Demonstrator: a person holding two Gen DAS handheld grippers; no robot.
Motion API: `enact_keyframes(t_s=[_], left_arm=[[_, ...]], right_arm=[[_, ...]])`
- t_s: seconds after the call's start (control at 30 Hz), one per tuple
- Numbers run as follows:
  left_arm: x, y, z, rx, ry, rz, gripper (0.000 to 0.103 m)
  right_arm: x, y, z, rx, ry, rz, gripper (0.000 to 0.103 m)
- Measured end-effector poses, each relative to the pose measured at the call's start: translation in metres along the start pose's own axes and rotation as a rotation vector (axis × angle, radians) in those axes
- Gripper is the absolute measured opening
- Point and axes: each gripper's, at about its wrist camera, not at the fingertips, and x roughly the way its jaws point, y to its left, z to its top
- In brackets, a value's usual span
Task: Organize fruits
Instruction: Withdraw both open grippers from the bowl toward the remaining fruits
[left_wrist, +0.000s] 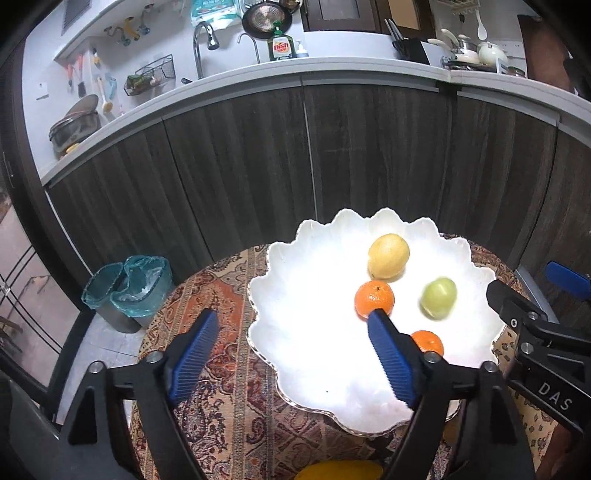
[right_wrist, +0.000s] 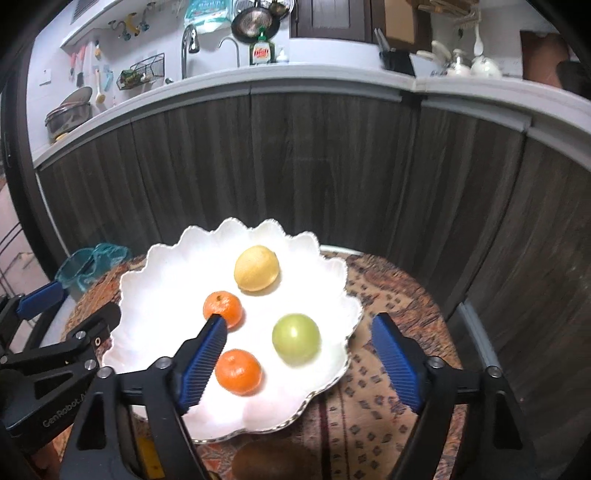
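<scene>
A white scalloped bowl (left_wrist: 295, 332) (right_wrist: 155, 288) sits on a patterned tablecloth. In it lie a yellow lemon (left_wrist: 388, 256) (right_wrist: 256, 268), a green apple (left_wrist: 438, 298) (right_wrist: 296, 339), and two oranges, one farther (left_wrist: 374, 298) (right_wrist: 224, 308) and one nearer (left_wrist: 428, 342) (right_wrist: 238, 371). The apple looks blurred in the left wrist view. My left gripper (left_wrist: 293, 358) is open and empty over the bowl's left rim. My right gripper (right_wrist: 299, 360) is open and empty above the apple and the near orange.
A yellow fruit (left_wrist: 340, 470) lies at the bottom edge below the left gripper, and a brown fruit (right_wrist: 275, 461) below the right. Dark cabinet fronts (left_wrist: 295, 155) stand close behind the table. A lined bin (left_wrist: 129, 291) stands on the floor at left.
</scene>
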Motion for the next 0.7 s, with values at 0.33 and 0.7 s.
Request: enact_keyframes(t_s=[0.33, 0.7], left_arm=[[-0.025, 0.006, -0.001, -0.005, -0.034, 0.013, 0.095], [-0.053, 0.016, -0.010, -0.019, -0.056, 0.013, 0.096]], right_arm=[[-0.023, -0.002, 0.004, 0.008, -0.029, -0.011, 0.088], [-0.054, 0.000, -0.003, 0.009, -0.060, -0.016, 0.088]])
